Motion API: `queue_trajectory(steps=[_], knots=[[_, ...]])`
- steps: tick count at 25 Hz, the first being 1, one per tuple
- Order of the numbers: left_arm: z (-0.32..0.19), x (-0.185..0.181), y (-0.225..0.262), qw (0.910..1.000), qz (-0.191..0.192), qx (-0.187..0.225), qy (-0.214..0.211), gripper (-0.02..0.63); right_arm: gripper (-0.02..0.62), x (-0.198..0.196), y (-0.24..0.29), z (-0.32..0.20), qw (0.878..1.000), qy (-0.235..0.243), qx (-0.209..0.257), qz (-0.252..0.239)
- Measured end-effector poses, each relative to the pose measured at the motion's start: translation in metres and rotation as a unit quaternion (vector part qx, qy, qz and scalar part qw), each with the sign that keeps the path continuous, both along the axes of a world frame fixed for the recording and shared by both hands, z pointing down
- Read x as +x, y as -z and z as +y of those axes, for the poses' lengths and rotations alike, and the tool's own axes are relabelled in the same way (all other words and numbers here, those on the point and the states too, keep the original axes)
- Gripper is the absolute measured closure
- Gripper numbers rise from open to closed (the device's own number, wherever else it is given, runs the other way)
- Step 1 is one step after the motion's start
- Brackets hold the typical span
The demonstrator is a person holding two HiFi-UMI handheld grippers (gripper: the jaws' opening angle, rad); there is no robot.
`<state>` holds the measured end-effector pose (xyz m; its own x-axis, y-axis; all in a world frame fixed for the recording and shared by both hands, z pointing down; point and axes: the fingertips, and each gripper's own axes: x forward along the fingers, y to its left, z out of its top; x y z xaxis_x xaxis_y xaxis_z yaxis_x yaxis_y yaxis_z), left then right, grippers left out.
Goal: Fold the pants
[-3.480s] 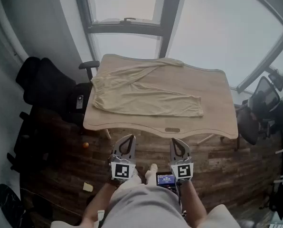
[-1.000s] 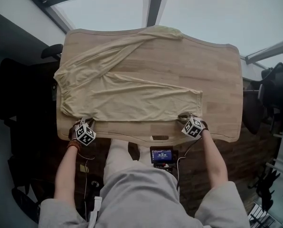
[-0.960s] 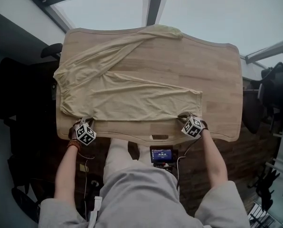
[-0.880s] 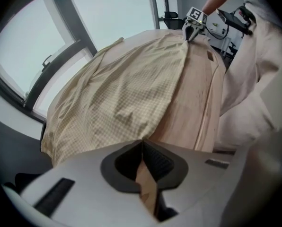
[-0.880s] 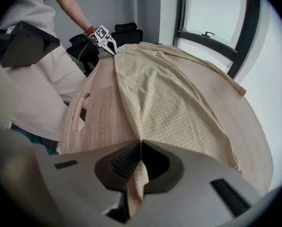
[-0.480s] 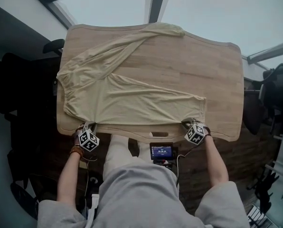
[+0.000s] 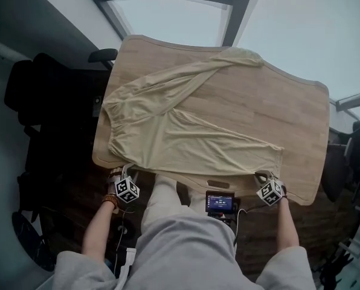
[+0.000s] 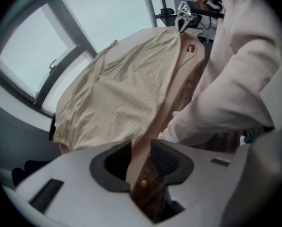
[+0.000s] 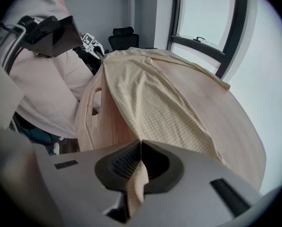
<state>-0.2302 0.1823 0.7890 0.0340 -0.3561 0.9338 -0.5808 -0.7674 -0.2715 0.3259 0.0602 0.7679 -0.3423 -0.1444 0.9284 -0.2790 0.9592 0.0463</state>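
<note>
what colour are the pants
The pants are pale yellow with a fine check, clearest in the right gripper view.

One pair of pants (image 7: 186, 132), one desk (image 7: 276, 113), folks! Two claws in play: the left claw (image 8: 142, 157), jaws just opening with no cloth pinched between them, and the right claw (image 9: 140, 161). One small screen (image 7: 221, 202). Two dark office chairs (image 7: 41, 95), one on either side. One person.

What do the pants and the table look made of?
The pants look like thin matte pale-yellow fabric, maybe cotton: fine checked weave, soft drape. The table looks like light wood, smooth finish: plank grain lines, possibly veneer.
</note>
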Motion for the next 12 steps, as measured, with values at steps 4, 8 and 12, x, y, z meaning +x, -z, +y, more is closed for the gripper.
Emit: queue_trajectory(steps=[4, 8, 12], knots=[[-0.017, -0.07, 0.005, 0.9969, -0.049, 0.029, 0.055, 0.488, 0.583, -0.006, 0.019, -0.01, 0.999, 0.024, 0.01, 0.019], [-0.032, -0.102, -0.005, 0.996, -0.086, 0.019, 0.014, 0.488, 0.583, -0.014, 0.039, -0.028, 0.999, 0.027, 0.021, 0.032], [-0.045, -0.098, -0.019, 0.999, -0.045, 0.002, 0.009, 0.5, 0.583, -0.016, 0.051, -0.05, 0.998, 0.014, 0.027, 0.051]])
